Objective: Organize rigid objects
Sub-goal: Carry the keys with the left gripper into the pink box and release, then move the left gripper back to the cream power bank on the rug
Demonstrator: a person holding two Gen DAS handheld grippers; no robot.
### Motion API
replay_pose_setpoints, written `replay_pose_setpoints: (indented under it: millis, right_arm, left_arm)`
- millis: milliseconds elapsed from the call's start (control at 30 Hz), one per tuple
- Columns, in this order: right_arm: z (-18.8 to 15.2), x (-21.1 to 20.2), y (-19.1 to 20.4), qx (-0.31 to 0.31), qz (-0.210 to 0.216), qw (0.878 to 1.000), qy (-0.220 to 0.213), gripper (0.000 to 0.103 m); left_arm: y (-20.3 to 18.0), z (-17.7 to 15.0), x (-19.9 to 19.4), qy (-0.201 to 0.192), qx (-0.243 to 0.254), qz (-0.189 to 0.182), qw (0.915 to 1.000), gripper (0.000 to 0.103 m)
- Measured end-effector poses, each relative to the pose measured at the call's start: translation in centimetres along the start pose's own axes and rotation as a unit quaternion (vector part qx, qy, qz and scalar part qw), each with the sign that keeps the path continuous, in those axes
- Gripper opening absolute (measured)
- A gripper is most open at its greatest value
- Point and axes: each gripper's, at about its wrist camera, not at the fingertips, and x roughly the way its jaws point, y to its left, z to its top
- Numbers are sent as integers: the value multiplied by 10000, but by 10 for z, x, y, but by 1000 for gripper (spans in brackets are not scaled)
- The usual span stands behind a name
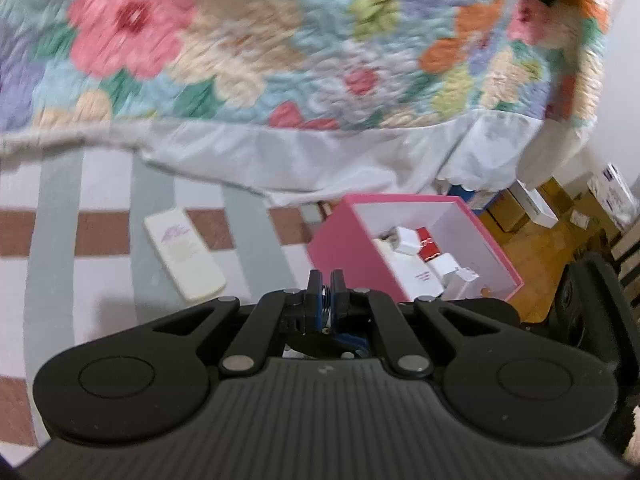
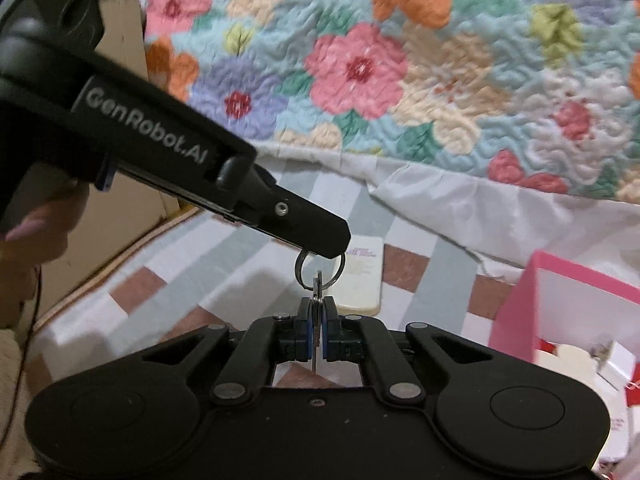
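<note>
1 key ring (image 2: 319, 270) mid-frame | left gripper (image 2: 340, 246) pinches ring | right gripper (image 2: 317, 308) clamps key (image 2: 317, 286) | 1 pink box (image 1: 352, 248) lower right | 1 cream bottle (image 1: 184, 254) left

Box (image 1: 360, 256) right of bottle (image 1: 184, 254), on bedsheet (image 1: 100, 276).

My left wrist cam sits just behind its own fingers, tilted down over the striped bed sheet (image 1: 100, 280) w/ the pink box (image 1: 352, 256) close at front right and the floral quilt (image 1: 240, 40) beyond. Right wrist cam looks the same way from further right, box (image 2: 516, 320) at its right edge. Both share quilt (image 2: 440, 60), sheet (image 2: 224, 256) and the cream flat case (image 1: 184, 256) (image 2: 360, 280).
</note>
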Motion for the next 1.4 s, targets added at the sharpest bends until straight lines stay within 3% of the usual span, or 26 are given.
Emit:
replay_pose_setpoints:
  millis: [67,200,333,500,633,767,1133,1367,1400]
  right_arm:
    - [1,-16,-7,197,-11,9998,-82,5]
    - [3,-52,-21,519,-3,9975,-473,5]
    - [3,-81,-37,688,-229,9957,-569,5]
    - [-2,-107,-70,1237,-510,9900,-439,5]
    - [-13,-109,-94,1360,-837,9865,-356,5]
    - [-27,-103,-116,1555,-1069,9819,-163,5]
    - [-55,-68,-157,1642,-1167,9784,459,6]
    - [-58,-66,-189,2112,-1312,9669,580,6]
    - [-57,-67,-191,2131,-1369,9656,597,11]
  left_arm:
    - [-19,4,-5,-49,163,43,9998,2]
    - [-43,9,-12,-229,-33,-407,9989,2]
    - [-76,16,-13,-410,272,-568,9972,2]
    - [-104,24,9,-134,287,-870,9957,2]
    - [-122,28,42,99,379,-896,9952,2]
    - [-127,24,78,426,134,-884,9951,2]
    - [-125,13,147,1028,-154,-492,9934,3]
    - [-123,15,159,1105,-323,-382,9926,5]
    - [-124,15,158,1111,-288,-347,9928,5]
